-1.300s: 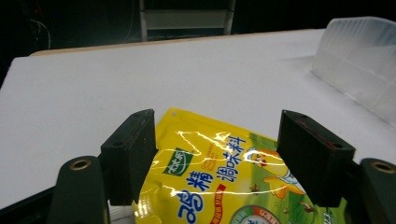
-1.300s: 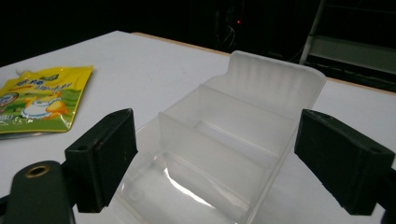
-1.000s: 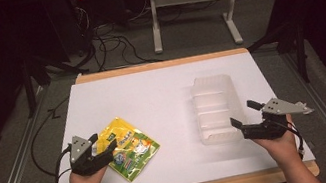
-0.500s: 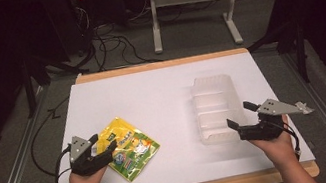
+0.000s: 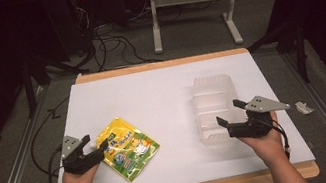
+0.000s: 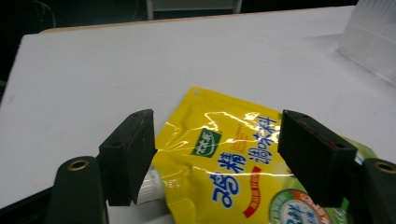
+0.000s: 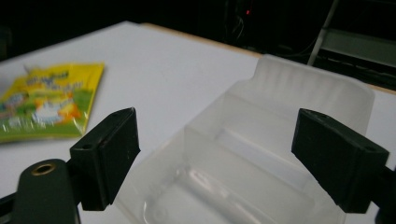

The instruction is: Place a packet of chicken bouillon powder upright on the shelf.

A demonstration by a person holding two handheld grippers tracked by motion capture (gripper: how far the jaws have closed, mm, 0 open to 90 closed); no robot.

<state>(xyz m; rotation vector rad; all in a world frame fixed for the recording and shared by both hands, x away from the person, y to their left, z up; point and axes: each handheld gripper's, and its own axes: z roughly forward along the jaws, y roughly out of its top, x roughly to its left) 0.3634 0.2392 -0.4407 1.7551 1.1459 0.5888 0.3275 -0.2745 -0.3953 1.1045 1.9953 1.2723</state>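
One yellow pouch (image 5: pixel 127 147), one clear plastic tray (image 5: pixel 215 107), two grippers, all on or over one white desk (image 5: pixel 151 93).

Pouch: flat near the desk's front-left corner, turned at a slant, printed face up, white screw cap (image 6: pixel 150 186) at its near left edge. Nothing on top of it.

Tray: toward the desk's right edge, long side running front to back, ribbed walls, shallow divided compartments. Nothing visible inside any compartment.

Left gripper (image 5: pixel 93 147): at the front-left of the desk, jaws spread wide and gripping nothing. Seen along its own jaws (image 6: pixel 215 154), the pouch's near end and cap lie between and below the pads (image 6: pixel 133 149), with no pad seen pressing on it; touching or just clear at the cap side cannot be told.

Right gripper (image 5: pixel 230 112): near the front-right of the desk, jaws also wide apart and empty, standing at the tray's near end. Seen along its own jaws (image 7: pixel 215 154), the pads straddle the tray's front wall without closing on it.
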